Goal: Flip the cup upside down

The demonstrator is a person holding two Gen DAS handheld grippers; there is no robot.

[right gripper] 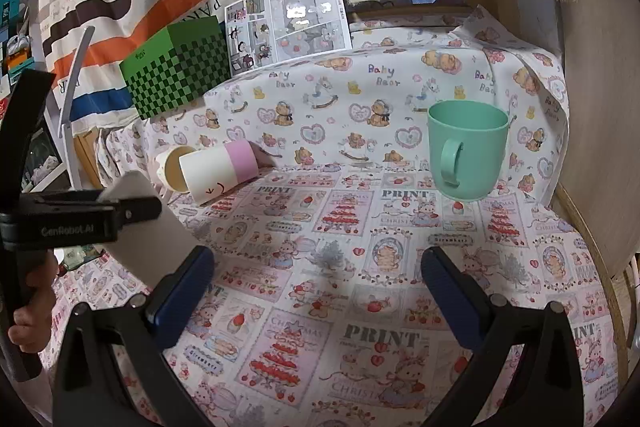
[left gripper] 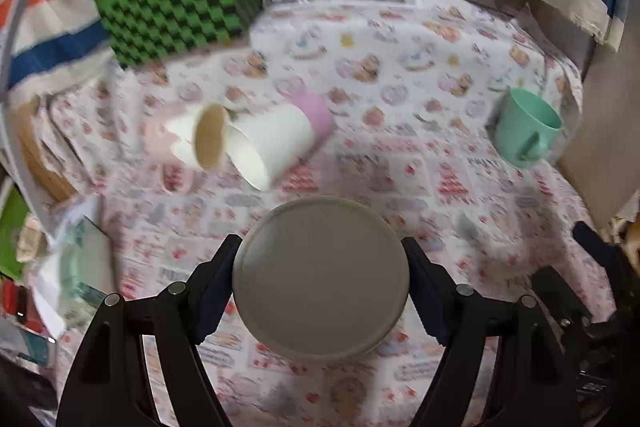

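Note:
My left gripper [left gripper: 320, 275] is shut on a grey cup [left gripper: 320, 279], whose flat round base faces the camera; it is held above the patterned tablecloth. In the right wrist view the same grey cup [right gripper: 148, 235] shows at the left, tilted, clamped in the left gripper's black body. My right gripper [right gripper: 316, 287] is open and empty above the cloth. A mint green mug [right gripper: 466, 151] stands upright to the right; it also shows in the left wrist view [left gripper: 526, 127].
A white and pink cup [right gripper: 218, 171] lies on its side next to a white paper cup [right gripper: 174, 169] at the left. A green checkered box [right gripper: 176, 71] and a printed sheet [right gripper: 286, 17] stand at the back. A wooden panel [right gripper: 592, 107] borders the right.

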